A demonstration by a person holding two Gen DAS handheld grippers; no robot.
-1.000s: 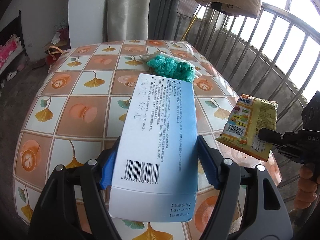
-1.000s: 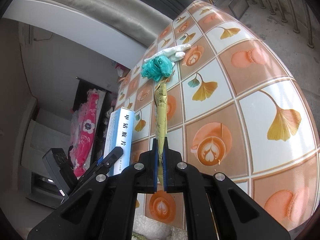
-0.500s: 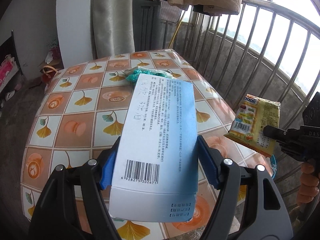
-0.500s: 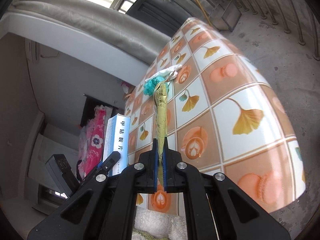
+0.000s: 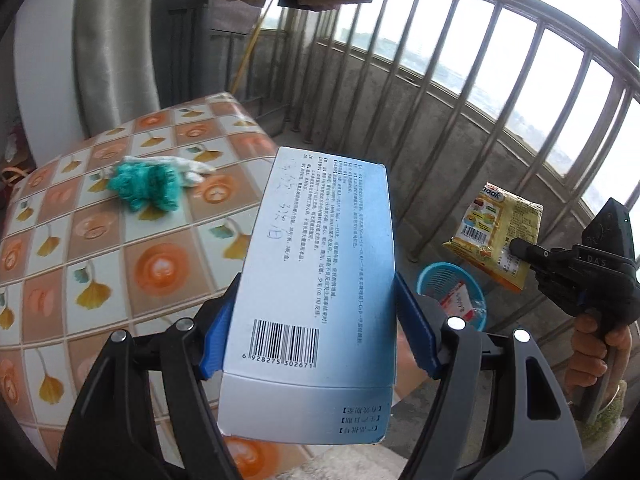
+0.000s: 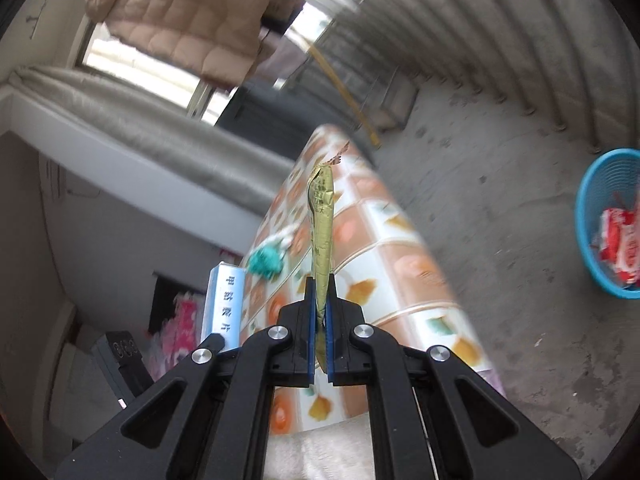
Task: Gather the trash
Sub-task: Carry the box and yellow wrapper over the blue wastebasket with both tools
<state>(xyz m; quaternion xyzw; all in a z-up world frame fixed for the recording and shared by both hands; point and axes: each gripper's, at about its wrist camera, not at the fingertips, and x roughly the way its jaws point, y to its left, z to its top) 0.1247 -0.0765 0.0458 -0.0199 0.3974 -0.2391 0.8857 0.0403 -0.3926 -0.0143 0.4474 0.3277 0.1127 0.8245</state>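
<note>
Balcony table [image 5: 120, 264], barcoded box [image 5: 316, 280], "naak" packet [image 5: 496, 232]

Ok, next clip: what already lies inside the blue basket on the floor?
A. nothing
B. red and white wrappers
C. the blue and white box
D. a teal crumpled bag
B: the right wrist view shows red and white wrappers inside the blue basket on the concrete floor.
</note>
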